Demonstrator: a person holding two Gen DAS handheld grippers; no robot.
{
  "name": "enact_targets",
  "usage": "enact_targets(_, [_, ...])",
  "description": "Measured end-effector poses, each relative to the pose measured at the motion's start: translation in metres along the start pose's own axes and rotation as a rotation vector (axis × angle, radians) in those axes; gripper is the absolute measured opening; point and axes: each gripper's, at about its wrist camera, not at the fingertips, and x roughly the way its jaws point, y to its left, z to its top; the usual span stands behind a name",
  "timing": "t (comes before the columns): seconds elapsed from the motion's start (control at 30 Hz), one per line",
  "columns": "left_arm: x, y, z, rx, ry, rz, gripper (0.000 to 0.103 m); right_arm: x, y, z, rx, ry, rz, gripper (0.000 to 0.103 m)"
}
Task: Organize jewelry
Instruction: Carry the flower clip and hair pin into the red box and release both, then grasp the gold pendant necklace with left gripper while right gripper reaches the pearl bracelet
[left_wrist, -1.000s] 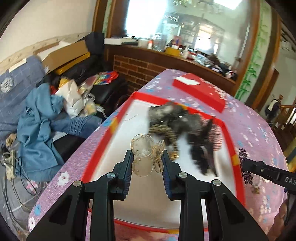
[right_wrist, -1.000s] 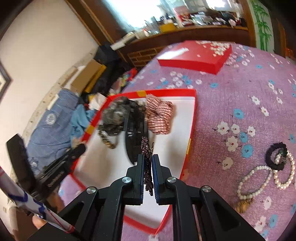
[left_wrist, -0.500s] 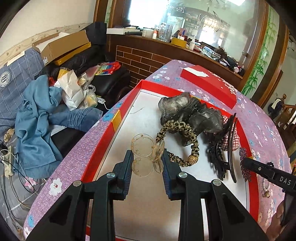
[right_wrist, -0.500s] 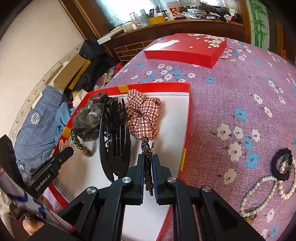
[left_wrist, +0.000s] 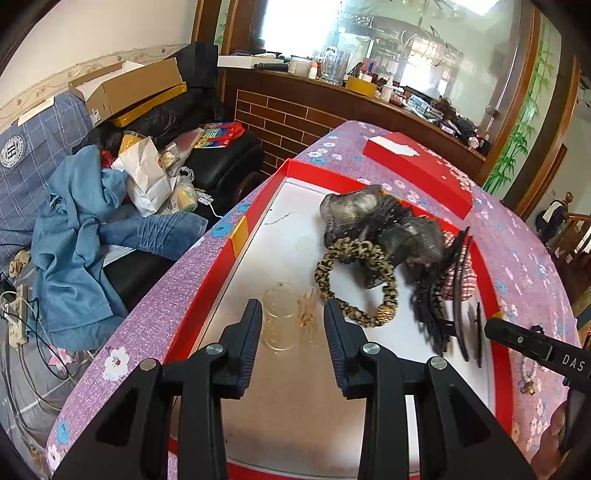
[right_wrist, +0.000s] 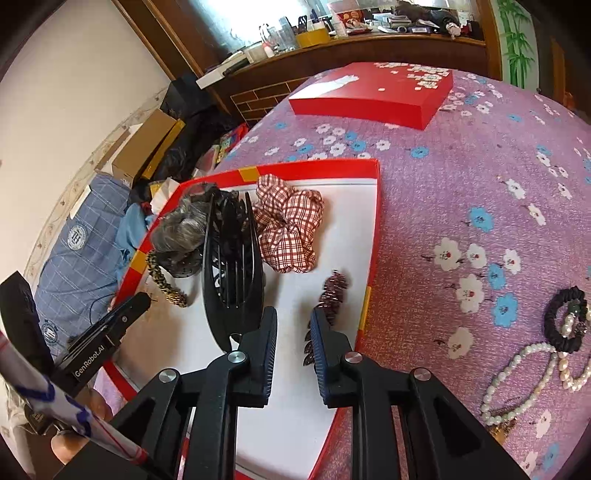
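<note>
Your red tray (right_wrist: 373, 236) sits on the purple floral cloth (right_wrist: 480, 177), its near edge cut off behind both tools. Inside, the black claw clip (right_wrist: 231, 280) overlaps a grey mesh piece (left_wrist: 369, 214), hiding its outline. Your left gripper (left_wrist: 293, 326) is spread, jaws apart around the clear disc earrings (left_wrist: 284, 317), blurred and hard to read. Your right gripper (right_wrist: 293, 332) is spread too; the dark beaded clip (right_wrist: 330, 295) lies on the tray, partly behind one finger.
</note>
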Motion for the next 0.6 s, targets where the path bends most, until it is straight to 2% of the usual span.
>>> enact_targets(0.23, [-0.028, -0.016, 0.002, 0.027, -0.045, -0.027, 0.034, -0.032, -0.004, -0.005, 0.001, -0.048, 0.017, 0.021])
enact_targets(0.37, [-0.044, -0.041, 0.001, 0.068, -0.063, -0.062, 0.034, -0.056, -0.019, -0.010, 0.018, -0.074, 0.014, 0.021])
enact_targets(0.6, [-0.060, -0.096, -0.008, 0.171, -0.064, -0.112, 0.038, -0.103, -0.076, -0.016, 0.092, -0.133, -0.043, 0.021])
